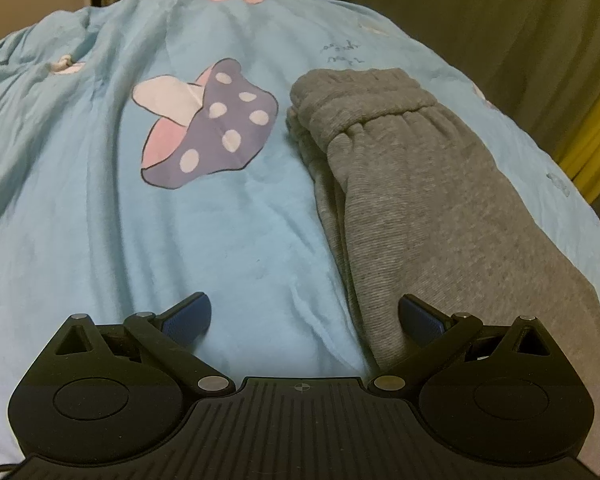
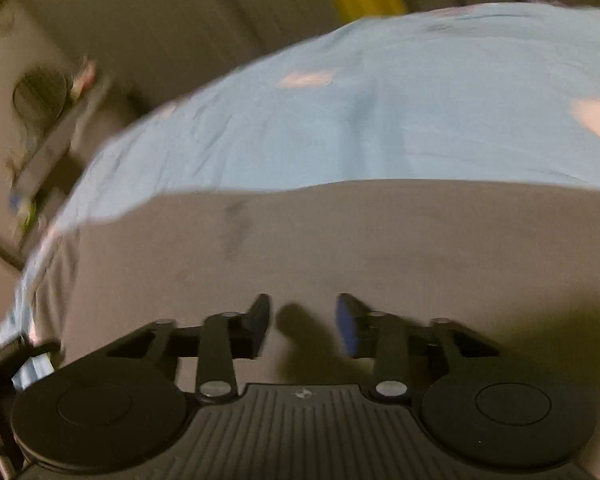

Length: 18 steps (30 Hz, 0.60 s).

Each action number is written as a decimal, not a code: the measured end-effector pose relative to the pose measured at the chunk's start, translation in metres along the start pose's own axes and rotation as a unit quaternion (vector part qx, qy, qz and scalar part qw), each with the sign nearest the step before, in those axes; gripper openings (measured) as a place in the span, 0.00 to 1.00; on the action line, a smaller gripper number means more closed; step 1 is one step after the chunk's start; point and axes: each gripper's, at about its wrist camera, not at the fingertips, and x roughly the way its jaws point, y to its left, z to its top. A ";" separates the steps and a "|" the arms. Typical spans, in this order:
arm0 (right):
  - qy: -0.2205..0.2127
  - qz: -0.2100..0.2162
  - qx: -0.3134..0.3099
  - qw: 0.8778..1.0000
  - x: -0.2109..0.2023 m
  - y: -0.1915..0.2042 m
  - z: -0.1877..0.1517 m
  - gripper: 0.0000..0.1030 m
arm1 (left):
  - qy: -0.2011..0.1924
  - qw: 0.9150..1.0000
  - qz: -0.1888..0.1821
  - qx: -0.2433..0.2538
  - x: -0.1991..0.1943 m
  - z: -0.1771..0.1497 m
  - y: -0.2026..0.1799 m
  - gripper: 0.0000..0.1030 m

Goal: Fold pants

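Grey sweatpants [image 1: 440, 200] lie folded lengthwise on a light blue bedsheet [image 1: 80, 200], elastic waistband at the far end. My left gripper [image 1: 304, 316] is wide open and empty, hovering low over the pants' near left edge; its right finger [image 1: 420, 316] is above the grey fabric, its left finger [image 1: 190, 314] above the sheet. In the blurred right wrist view the pants [image 2: 340, 248] fill the lower half. My right gripper [image 2: 304, 320] is partly open and empty just above the fabric.
A purple mushroom print [image 1: 216, 124] marks the sheet left of the pants. The bed edge [image 1: 580, 184] runs close on the right, with a yellow object [image 1: 592, 152] and curtain beyond. Floor and clutter [image 2: 40, 128] lie past the bed's edge.
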 end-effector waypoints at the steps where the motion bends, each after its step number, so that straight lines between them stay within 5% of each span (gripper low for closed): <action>1: -0.020 -0.037 0.031 0.999 -0.015 -0.017 0.001 0.27 | -0.002 1.000 0.002 0.001 -0.002 0.000 0.000 1.00; 2: -0.040 -0.080 0.054 0.995 -0.030 -0.031 0.004 0.28 | -0.004 1.000 0.005 0.004 -0.003 0.000 -0.002 1.00; 4: -0.080 -0.136 0.082 0.984 -0.070 -0.057 0.003 0.52 | -0.007 1.000 0.011 0.017 -0.004 0.001 -0.006 1.00; 6: -0.102 -0.137 0.110 0.979 -0.103 -0.084 -0.004 0.82 | -0.018 0.999 0.024 0.040 -0.008 0.000 -0.015 1.00; 9: -0.059 -0.186 0.131 0.972 -0.133 -0.130 -0.020 0.85 | -0.045 0.994 0.033 0.093 -0.022 -0.003 -0.037 1.00; 11: -0.021 -0.234 0.136 0.963 -0.152 -0.157 -0.037 0.84 | -0.049 0.993 0.003 0.108 -0.035 -0.009 -0.056 1.00; 13: -0.067 -0.263 0.164 0.948 -0.191 -0.179 -0.050 0.84 | -0.034 0.991 -0.080 0.097 -0.048 -0.021 -0.076 1.00; 15: -0.124 -0.275 0.244 0.922 -0.239 -0.212 -0.068 0.84 | -0.002 0.983 -0.153 0.105 -0.053 -0.036 -0.099 1.00; 18: -0.195 -0.261 0.337 0.883 -0.291 -0.251 -0.103 0.84 | 0.035 0.968 -0.179 0.172 -0.047 -0.064 -0.139 1.00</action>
